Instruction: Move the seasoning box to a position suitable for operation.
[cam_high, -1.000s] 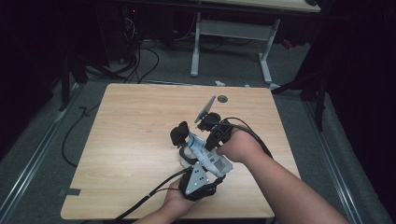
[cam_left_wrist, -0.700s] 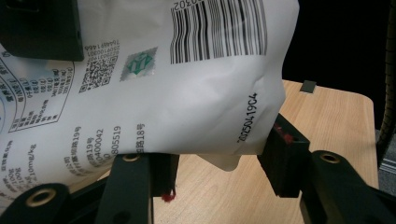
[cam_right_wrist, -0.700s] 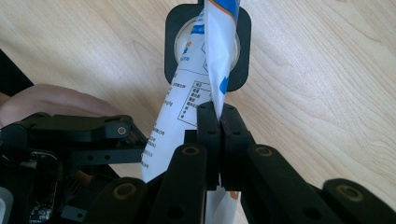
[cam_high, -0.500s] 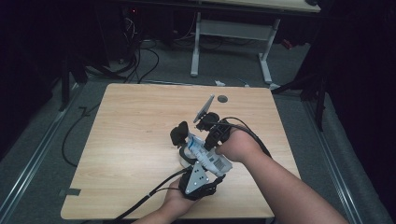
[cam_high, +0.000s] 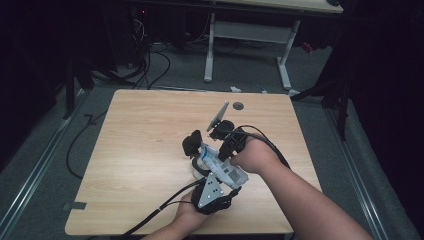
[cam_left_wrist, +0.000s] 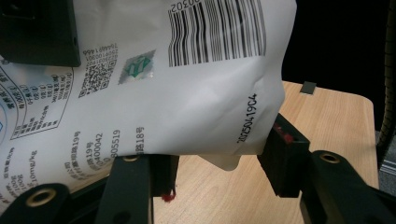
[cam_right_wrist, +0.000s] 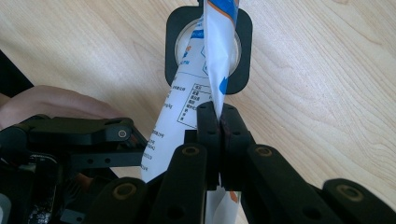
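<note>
A white printed pouch (cam_left_wrist: 187, 93) with a barcode is held between both grippers over the wooden table (cam_high: 140, 150). My left gripper (cam_left_wrist: 219, 163) has its jaws on either side of the pouch's lower end, pads pressed against it. In the high view the left gripper (cam_high: 204, 165) points away from the person, with the pouch (cam_high: 222, 167) above it. My right gripper (cam_right_wrist: 219, 116) is shut on the pouch's thin edge seam (cam_right_wrist: 217, 70). The pouch's far end reaches a black square ring with a pale round middle (cam_right_wrist: 208, 46), which lies on the table (cam_right_wrist: 327, 70).
The black ring (cam_high: 191, 143) lies near the table's middle, just left of the right gripper (cam_high: 220, 147). A small round hole (cam_high: 238, 105) sits near the far edge. Cables trail off the near edge. A desk frame (cam_high: 250, 35) and floor cables stand beyond the table.
</note>
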